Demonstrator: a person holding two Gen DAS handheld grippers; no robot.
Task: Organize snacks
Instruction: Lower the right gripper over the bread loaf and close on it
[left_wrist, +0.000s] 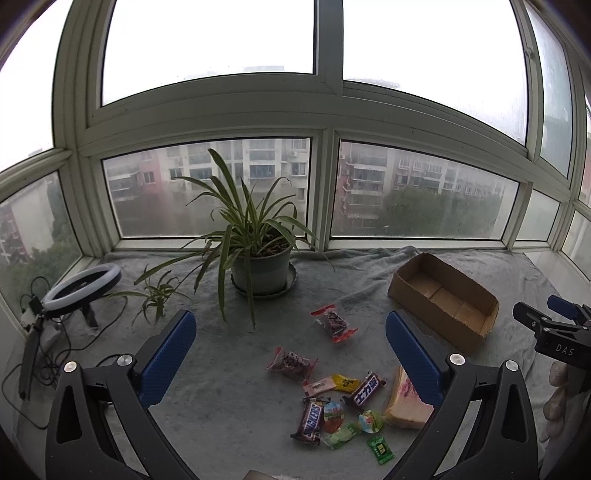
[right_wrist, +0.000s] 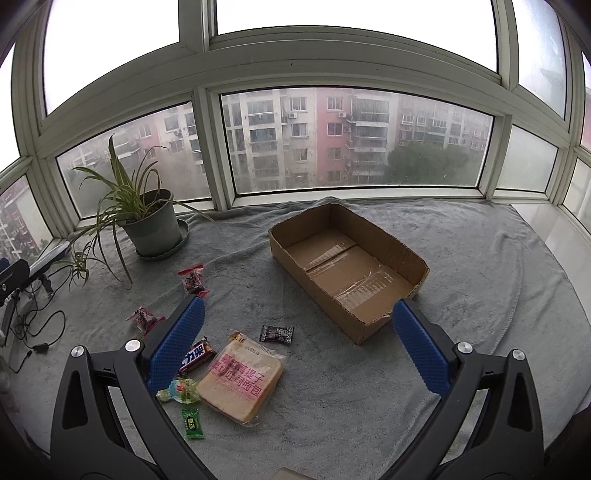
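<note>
Several snacks lie loose on a grey towel: a Snickers bar (left_wrist: 308, 421), a second chocolate bar (left_wrist: 365, 390) (right_wrist: 195, 356), a bagged bread slice (left_wrist: 404, 400) (right_wrist: 242, 380), two red-ended packets (left_wrist: 334, 323) (left_wrist: 291, 363), small candies (left_wrist: 379, 448) (right_wrist: 192, 422) and a black sachet (right_wrist: 276, 334). An empty open cardboard box (left_wrist: 443, 302) (right_wrist: 347, 266) stands to their right. My left gripper (left_wrist: 291, 350) is open above the snacks. My right gripper (right_wrist: 297, 339) is open and empty, between the bread and the box; it also shows in the left wrist view (left_wrist: 554, 325).
A potted spider plant (left_wrist: 258, 258) (right_wrist: 147, 225) stands by the window behind the snacks. A ring light (left_wrist: 81, 288) and cables (left_wrist: 48, 354) lie at the far left. Window frames close off the back and sides of the sill.
</note>
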